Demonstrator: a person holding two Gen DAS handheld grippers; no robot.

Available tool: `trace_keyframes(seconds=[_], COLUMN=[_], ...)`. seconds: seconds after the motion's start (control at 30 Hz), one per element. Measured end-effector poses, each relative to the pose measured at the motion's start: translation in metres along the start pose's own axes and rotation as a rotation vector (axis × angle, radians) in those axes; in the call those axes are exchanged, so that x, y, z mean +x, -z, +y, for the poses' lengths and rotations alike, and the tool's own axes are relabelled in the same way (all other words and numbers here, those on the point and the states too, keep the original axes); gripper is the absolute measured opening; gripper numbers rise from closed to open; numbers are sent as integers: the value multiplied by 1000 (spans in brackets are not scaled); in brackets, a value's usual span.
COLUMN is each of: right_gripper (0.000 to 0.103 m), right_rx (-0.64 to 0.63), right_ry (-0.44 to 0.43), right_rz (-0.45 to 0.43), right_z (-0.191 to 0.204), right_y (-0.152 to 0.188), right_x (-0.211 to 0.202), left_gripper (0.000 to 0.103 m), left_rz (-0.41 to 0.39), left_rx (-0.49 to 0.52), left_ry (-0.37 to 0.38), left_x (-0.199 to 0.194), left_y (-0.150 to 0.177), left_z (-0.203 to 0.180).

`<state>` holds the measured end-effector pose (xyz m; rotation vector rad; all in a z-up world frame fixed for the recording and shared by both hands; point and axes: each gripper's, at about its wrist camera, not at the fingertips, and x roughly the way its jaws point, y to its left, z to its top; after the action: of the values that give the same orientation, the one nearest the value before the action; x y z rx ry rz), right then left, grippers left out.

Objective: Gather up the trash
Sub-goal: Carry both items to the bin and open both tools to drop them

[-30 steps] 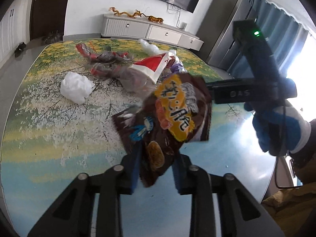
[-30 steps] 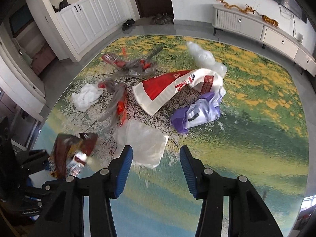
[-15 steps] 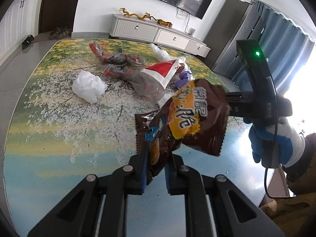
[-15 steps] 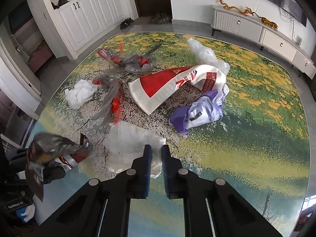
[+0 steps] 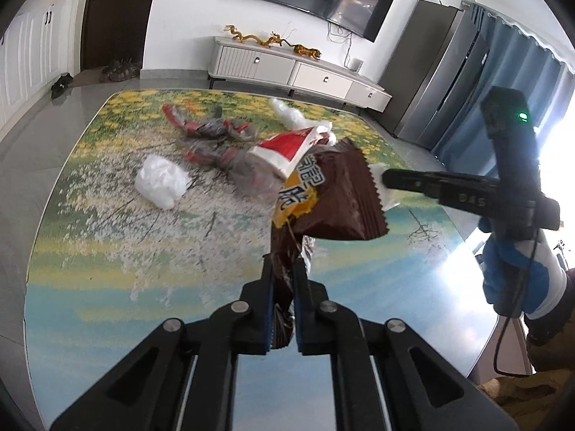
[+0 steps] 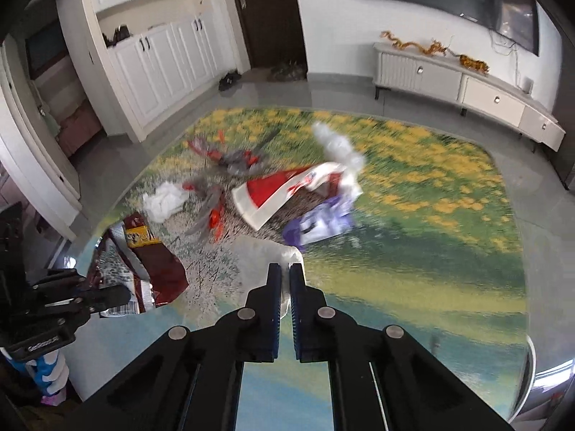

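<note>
Only right wrist shows purple bag point(image 6: 318, 222) — left, gloved hand point(image 5: 517, 273)

Left tongs point(image 5: 284, 269) and right tongs point(image 6: 285, 276) both clamped, angled downward.

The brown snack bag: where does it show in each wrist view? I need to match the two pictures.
Left wrist view: the brown snack bag fills the middle, rising from the closed left hand-held gripper.
Right wrist view: the bag sits at the lower left edge, by the left hand-held gripper.
Shared landmark: the red and white bag lying on the table.
</note>
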<state>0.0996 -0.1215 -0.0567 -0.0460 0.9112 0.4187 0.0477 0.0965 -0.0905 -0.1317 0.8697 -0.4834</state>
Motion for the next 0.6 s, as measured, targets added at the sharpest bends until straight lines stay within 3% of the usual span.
trace_keyframes(seconds=[0.33, 0.6], right_gripper=[6, 6], right_rx=[84, 221], right_ry=[38, 170], right_rz=[-193, -298], right_z=[-65, -159], right_y=[18, 63], right_x=[-94, -161], left_gripper=[8, 8], left_rz=[8, 64], left_rx=[93, 247], left_ry=[19, 75], left_x=[7, 49], left_y=[-35, -72], left_z=[-66, -166])
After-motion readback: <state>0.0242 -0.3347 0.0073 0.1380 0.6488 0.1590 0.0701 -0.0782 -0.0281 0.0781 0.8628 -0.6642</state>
